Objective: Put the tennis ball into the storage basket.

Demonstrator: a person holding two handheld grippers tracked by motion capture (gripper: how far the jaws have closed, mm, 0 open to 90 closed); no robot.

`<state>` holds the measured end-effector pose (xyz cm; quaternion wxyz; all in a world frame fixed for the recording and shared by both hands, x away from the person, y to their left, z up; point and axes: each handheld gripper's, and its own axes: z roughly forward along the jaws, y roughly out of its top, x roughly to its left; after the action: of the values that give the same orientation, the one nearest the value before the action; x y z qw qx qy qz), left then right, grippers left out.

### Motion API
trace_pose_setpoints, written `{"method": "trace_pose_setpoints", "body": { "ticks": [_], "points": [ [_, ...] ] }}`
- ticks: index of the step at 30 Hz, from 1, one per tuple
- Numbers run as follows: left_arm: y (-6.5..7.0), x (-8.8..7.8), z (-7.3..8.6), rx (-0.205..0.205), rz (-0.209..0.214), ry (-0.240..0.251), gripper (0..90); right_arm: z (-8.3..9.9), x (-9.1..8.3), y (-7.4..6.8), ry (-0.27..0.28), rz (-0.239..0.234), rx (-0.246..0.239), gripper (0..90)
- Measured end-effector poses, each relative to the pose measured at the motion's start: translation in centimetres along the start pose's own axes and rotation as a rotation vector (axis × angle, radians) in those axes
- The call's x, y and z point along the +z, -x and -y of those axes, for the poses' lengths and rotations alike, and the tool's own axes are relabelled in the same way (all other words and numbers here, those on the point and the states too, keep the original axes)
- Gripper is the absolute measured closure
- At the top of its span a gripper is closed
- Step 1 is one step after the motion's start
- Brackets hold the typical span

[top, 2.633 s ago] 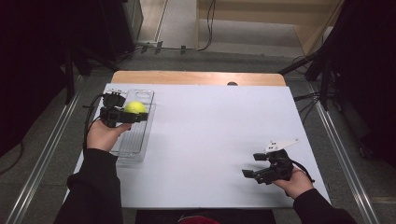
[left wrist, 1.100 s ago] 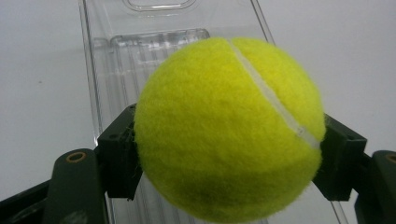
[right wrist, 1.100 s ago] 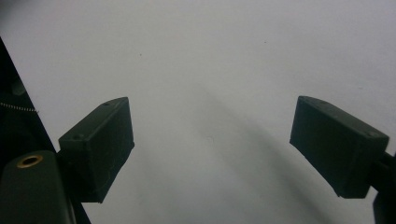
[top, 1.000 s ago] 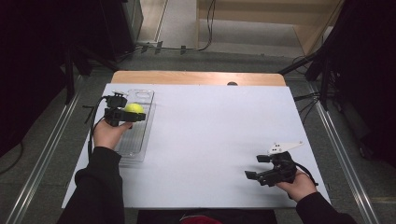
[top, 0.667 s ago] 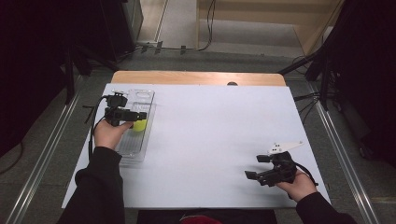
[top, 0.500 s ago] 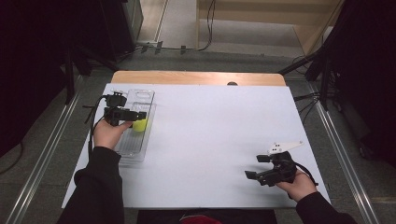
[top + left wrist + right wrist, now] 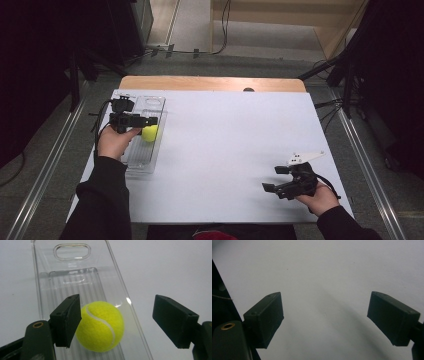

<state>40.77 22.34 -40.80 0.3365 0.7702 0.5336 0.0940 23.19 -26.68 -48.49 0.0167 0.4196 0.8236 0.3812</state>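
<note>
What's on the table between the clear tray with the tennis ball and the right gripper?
Nothing: in the high view, the white table is bare between the clear tray, holding the tennis ball, and the right gripper.

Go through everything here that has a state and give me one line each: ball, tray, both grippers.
tennis ball: lying in the tray, released, no pad pressing it
clear tray: flat on the table, holding the ball
left gripper: open, jaws just opened, above the ball
right gripper: open, empty, over bare table

A lab: white table [image 7: 235, 150] between dark curtains, floor rails, cables.
</note>
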Motion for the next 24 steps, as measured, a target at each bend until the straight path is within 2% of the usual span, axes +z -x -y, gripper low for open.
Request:
{"method": "trace_pose_setpoints", "body": {
  "ticks": [4, 17, 24],
  "points": [
    [0.6, -0.2, -0.2, 0.016, 0.014, -0.003, 24.1, 0.0, 0.0, 0.0, -0.001, 0.000, -0.002, 11.4],
    [2.6, -0.3, -0.3, 0.046, 0.102, -0.013, 24.1, 0.0, 0.0, 0.0, 0.000, 0.000, -0.002, 11.5],
    [3.8, -0.3, -0.4, 0.075, 0.150, -0.017, 24.1, 0.0, 0.0, 0.0, -0.001, 0.001, -0.003, 11.4]
  ]
}}
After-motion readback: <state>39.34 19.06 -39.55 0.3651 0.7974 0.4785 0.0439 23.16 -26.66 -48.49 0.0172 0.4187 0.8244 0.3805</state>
